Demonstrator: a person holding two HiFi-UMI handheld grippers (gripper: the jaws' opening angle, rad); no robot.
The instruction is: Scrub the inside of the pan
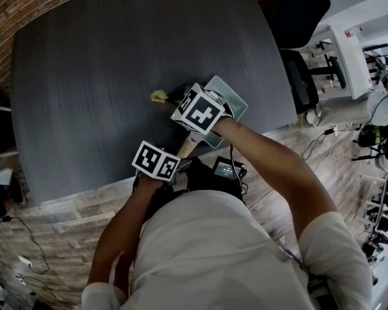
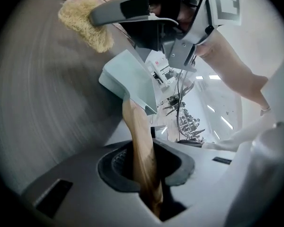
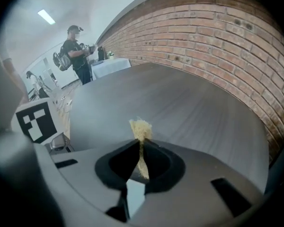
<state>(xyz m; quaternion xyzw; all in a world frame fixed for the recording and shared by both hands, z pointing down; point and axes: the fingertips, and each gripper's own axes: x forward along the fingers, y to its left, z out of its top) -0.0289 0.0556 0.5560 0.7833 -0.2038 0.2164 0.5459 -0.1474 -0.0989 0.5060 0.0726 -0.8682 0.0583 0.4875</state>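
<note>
The biggest risk from here sits in the right gripper [image 3: 141, 148]. Its jaws are nearly together, pinching only a thin edge of the yellow scrubber [image 3: 140, 128], so a loose tuft sticks out beyond the tips. Once pressed against the pan and dragged, it may fold over or pull free, I judge. A second worry is the pan [image 2: 131, 79] itself. The left gripper [image 2: 143, 162] is clamped narrowly on the wooden handle [image 2: 138, 136], well back from the pale green body. A single grip that far out gives scrubbing pushes plenty of leverage to roll the handle between the pads or swing the pan across the dark table [image 1: 103, 63]. The pan also lies near the table's front edge (the handle reaches back to about that edge, toward the person), so a hard sideways shove could carry it off. As for placement, the scrubber is not inside the pan. In the head view it hangs over bare tabletop to the left of the pan, near it, and in the left gripper view it shows above and left of the pan, apart from it — whether the pan's base rests flat on the table I cannot tell.
</note>
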